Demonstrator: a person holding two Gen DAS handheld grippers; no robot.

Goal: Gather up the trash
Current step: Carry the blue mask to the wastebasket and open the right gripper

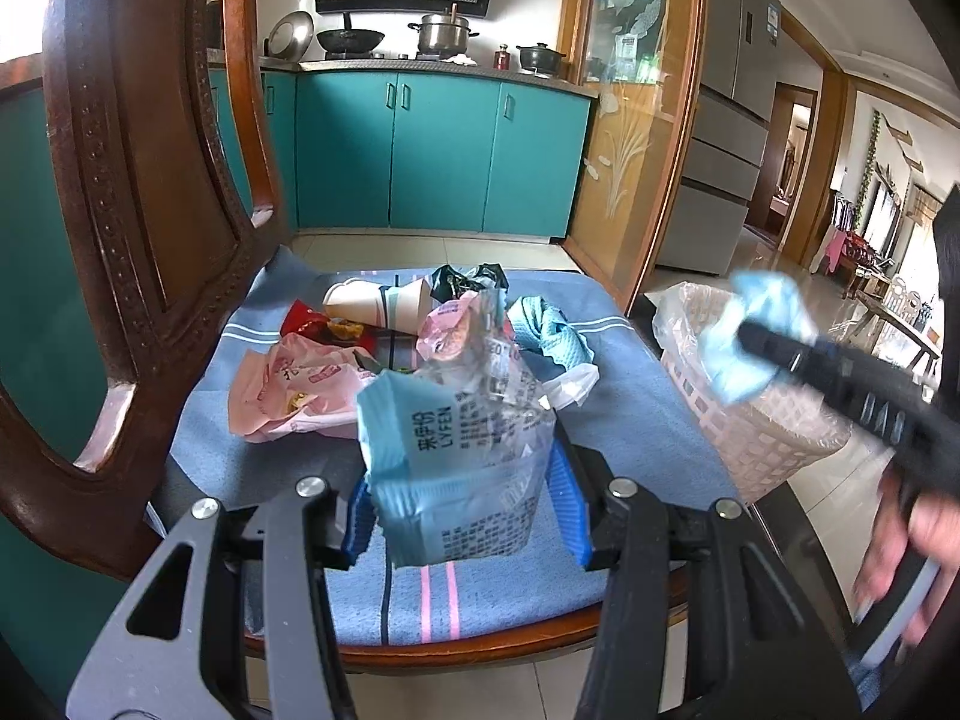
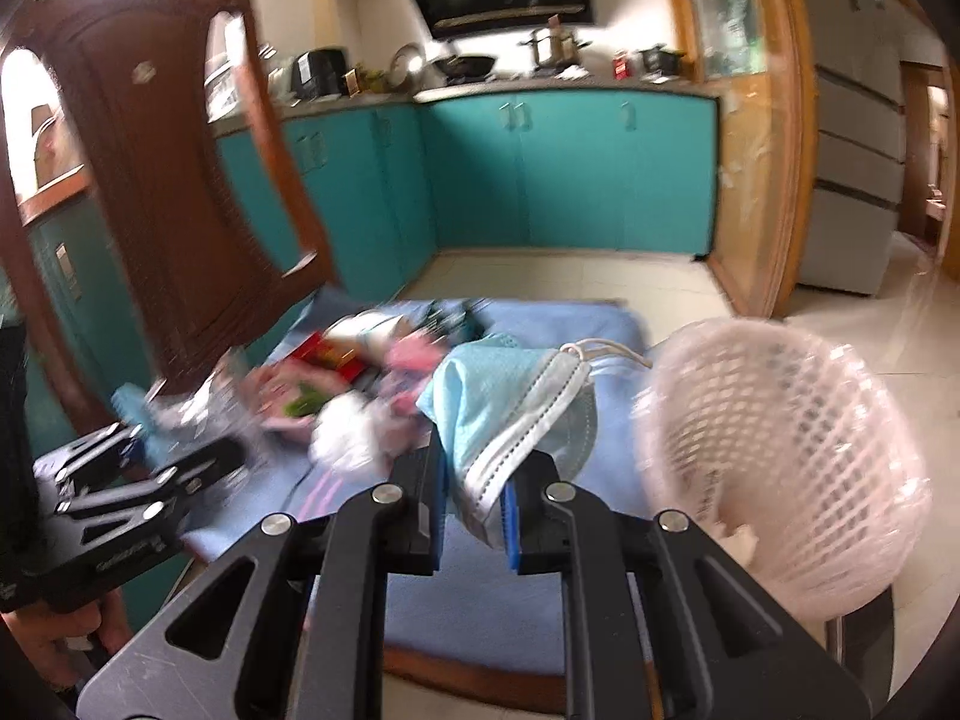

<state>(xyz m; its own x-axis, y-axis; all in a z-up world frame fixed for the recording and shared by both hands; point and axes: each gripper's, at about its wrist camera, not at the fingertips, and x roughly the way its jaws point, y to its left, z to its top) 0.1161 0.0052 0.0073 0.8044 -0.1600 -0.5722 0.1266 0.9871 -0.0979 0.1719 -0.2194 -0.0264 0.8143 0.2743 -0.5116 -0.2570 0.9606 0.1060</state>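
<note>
Trash is piled on a blue striped cushion (image 1: pixel 288 324) that covers the seat of a carved dark wood chair (image 1: pixel 138 180): a crinkly pink plastic bag (image 1: pixel 300 390), a paper cup (image 1: pixel 384 303) lying on its side, a red wrapper (image 1: pixel 303 318), a black bag (image 1: pixel 465 279) at the back, and a scrunched teal cloth (image 1: pixel 549 330)

left gripper (image 1: pixel 459 510) is low over the front of the seat, pointing down toward the pile, blue ribbed pads pressed on both sides of a crumpled blue and clear wrapper (image 1: pixel 462 450) with black print on it, so it's clamped on that

right gripper (image 2: pixel 474 510) is over to the right, angled downward, jaws nearly together and pinching a light blue face mask (image 2: pixel 510 414) with a white stitched edge and ear loops dangling off the far side. Left wrist view shows it blurry, with the mask up over the rim of the basket (image 1: pixel 762 438). A person's hand (image 1: pixel 906 546) grips the handle

that basket is a pale pink plastic lattice thing, round, lined with a thin clear bag, just beside the chair's right edge. Behind it all are teal kitchen cabinets (image 1: pixel 444 150), pots on the counter, and a grey fridge (image 1: pixel 726 120) at the right
</note>
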